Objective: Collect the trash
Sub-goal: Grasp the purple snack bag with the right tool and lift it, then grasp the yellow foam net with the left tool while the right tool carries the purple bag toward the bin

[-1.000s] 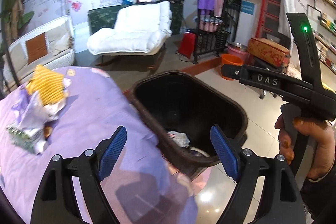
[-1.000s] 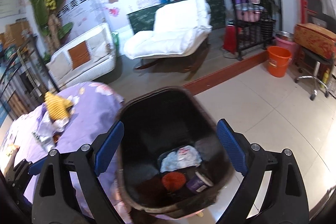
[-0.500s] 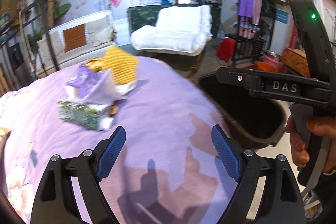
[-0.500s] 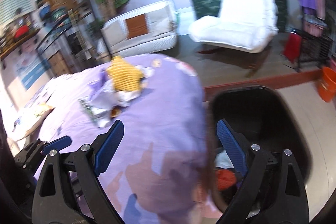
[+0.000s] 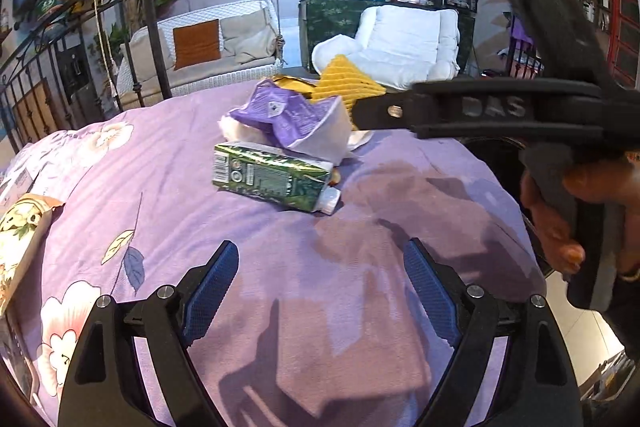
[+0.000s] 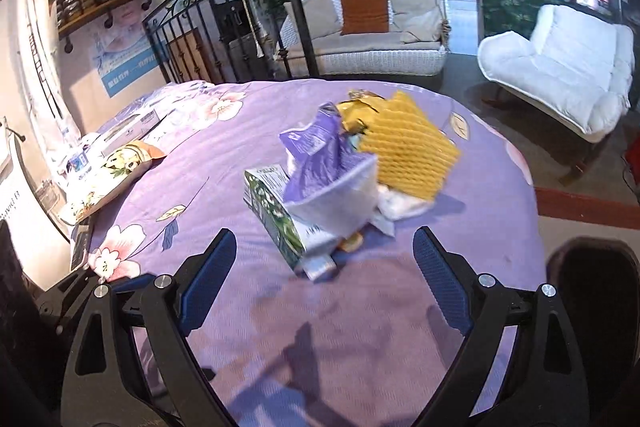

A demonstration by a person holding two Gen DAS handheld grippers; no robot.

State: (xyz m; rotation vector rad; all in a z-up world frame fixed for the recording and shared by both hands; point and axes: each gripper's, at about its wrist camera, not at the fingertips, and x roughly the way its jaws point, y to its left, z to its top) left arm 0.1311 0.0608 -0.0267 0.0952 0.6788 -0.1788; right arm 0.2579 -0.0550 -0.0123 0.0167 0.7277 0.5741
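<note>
both claws over purple floral bedspread (image 5: 168, 163), pointed down at trash pile. left claw (image 5: 320, 291) wide open, empty. right claw (image 6: 324, 271) wide open, empty, nearest green carton (image 6: 276, 215). carton lies on its side at pile's front, purple wrapper (image 5: 280, 115) draped over it, yellow foam mesh (image 6: 408, 147) behind, white tissue beneath. black bin (image 6: 592, 291) at bed edge, close for short drops. carton likely first pick.

A green carton (image 5: 272, 175), purple wrapper (image 5: 280, 113) and yellow mesh (image 5: 352, 85) on lilac floral bedspread (image 5: 160, 195).
</note>
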